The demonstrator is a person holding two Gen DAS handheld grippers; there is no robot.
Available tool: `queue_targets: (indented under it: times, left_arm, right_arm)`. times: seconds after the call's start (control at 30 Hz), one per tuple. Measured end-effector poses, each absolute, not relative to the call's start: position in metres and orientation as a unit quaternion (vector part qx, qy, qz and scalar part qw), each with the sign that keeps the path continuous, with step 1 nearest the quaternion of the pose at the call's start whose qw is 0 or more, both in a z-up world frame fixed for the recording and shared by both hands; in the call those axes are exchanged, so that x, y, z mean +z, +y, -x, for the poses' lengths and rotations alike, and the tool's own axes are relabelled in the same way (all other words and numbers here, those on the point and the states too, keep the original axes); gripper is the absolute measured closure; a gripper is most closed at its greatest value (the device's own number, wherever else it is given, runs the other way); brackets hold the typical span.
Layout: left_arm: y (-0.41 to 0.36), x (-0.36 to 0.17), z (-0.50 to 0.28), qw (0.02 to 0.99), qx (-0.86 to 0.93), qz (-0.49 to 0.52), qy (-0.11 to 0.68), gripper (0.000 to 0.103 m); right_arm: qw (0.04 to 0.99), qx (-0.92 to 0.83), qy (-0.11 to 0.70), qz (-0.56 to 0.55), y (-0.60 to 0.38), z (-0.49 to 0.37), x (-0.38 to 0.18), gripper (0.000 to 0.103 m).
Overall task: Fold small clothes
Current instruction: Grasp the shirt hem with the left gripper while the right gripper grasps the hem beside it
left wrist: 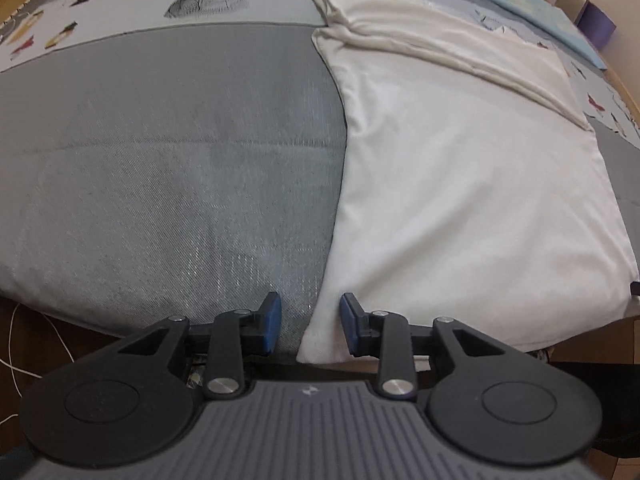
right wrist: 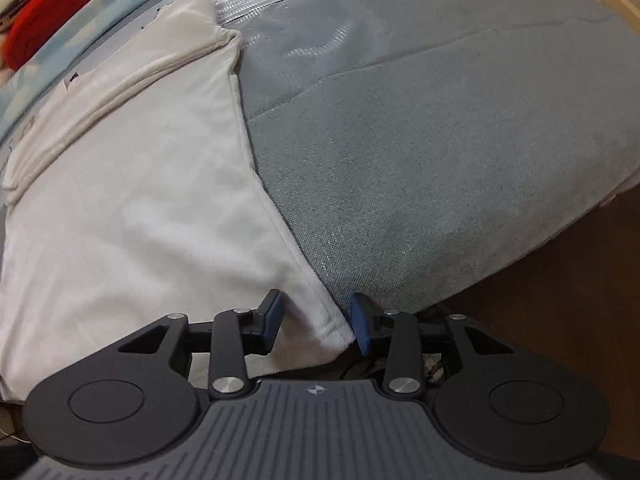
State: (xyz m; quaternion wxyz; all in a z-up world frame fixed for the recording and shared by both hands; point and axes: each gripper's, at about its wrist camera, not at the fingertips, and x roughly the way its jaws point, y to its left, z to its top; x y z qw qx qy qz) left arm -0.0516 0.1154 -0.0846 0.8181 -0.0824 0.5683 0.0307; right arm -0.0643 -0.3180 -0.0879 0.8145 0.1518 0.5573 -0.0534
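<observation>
A white garment [left wrist: 460,180] lies flat on the grey bed cover [left wrist: 180,160], with its far part folded back into a thick band [left wrist: 440,44]. My left gripper [left wrist: 310,324] stands open over the garment's near left corner; the cloth edge lies between the blue pads [left wrist: 272,320] without being pinched. In the right wrist view the same garment [right wrist: 140,180] fills the left half. My right gripper [right wrist: 316,320] is open astride its near right corner [right wrist: 328,328], and the right pad [right wrist: 360,320] sits just beside the hem. Both grippers point steeply down at the bed's front edge.
Behind the grey cover [right wrist: 440,140] lies a printed sheet with a deer drawing [left wrist: 192,0]. A red cloth [right wrist: 60,8] and a light blue packet [right wrist: 80,40] sit at the far side. A purple box [left wrist: 598,26], a white cable [left wrist: 12,340] and dark wood floor [right wrist: 580,280] border the bed.
</observation>
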Motion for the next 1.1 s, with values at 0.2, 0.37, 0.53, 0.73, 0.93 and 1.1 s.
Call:
queue_targets:
  times: [0.2,0.37,0.53,0.73,0.93,1.1]
  left_arm:
    - [0.102,-0.092,0.049,0.818,0.015,0.051,0.573,0.089]
    - [0.099,-0.084,0.054,0.826,0.002,0.046,0.562,0.1]
    - [0.103,-0.076,0.059,0.83,0.002,0.07,0.553,0.099]
    - [0.102,-0.09,0.052,0.808,0.006,0.076,0.584,0.089]
    - [0.1,-0.096,0.05,0.806,0.006,0.064,0.588,0.087]
    - [0.098,-0.098,0.05,0.805,0.005,0.058,0.59,0.087]
  right_arm:
    - [0.817,-0.041,0.558,-0.138,-0.312,0.065,-0.086,0.069]
    - [0.819,-0.018,0.557,-0.14,-0.31,0.067,-0.081,0.096]
    - [0.836,-0.016,0.528,-0.147,-0.313,0.073,-0.064,0.097]
    - [0.817,-0.025,0.561,-0.133,-0.309,0.07,-0.077,0.092]
    - [0.814,-0.023,0.567,-0.121,-0.305,0.067,-0.083,0.092]
    - [0.812,-0.02,0.574,-0.105,-0.302,0.066,-0.085,0.092]
